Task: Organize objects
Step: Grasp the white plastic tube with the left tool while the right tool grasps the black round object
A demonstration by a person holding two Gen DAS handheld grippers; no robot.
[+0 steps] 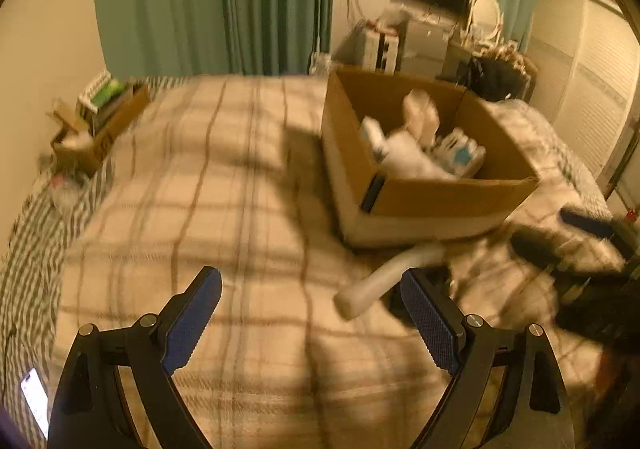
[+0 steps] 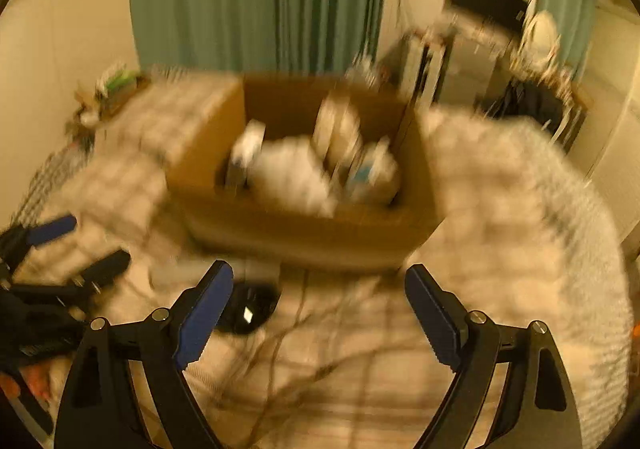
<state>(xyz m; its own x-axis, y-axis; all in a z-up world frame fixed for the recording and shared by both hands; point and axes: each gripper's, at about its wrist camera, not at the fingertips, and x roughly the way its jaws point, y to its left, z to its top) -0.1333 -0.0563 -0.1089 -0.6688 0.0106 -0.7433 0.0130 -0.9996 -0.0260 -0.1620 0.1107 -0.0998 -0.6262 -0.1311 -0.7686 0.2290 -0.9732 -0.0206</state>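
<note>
Both the left tool (image 1: 312,315) and right tool (image 2: 320,309) gape wide, holding nothing. A white handle-like item (image 1: 384,277) lies on the bed (image 1: 200,189) beside the cardboard box (image 1: 440,197); it looks light, rigid, best pinched mid-shaft.

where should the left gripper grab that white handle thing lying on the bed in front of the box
Grip the white handle across its straight bare shaft, near the rounded free end. It lies flat on the blanket, slanting toward the cardboard box, so bring the open left gripper down from above, fingers straddling the shaft crosswise. Its far end is blurred and partly hidden.
</note>
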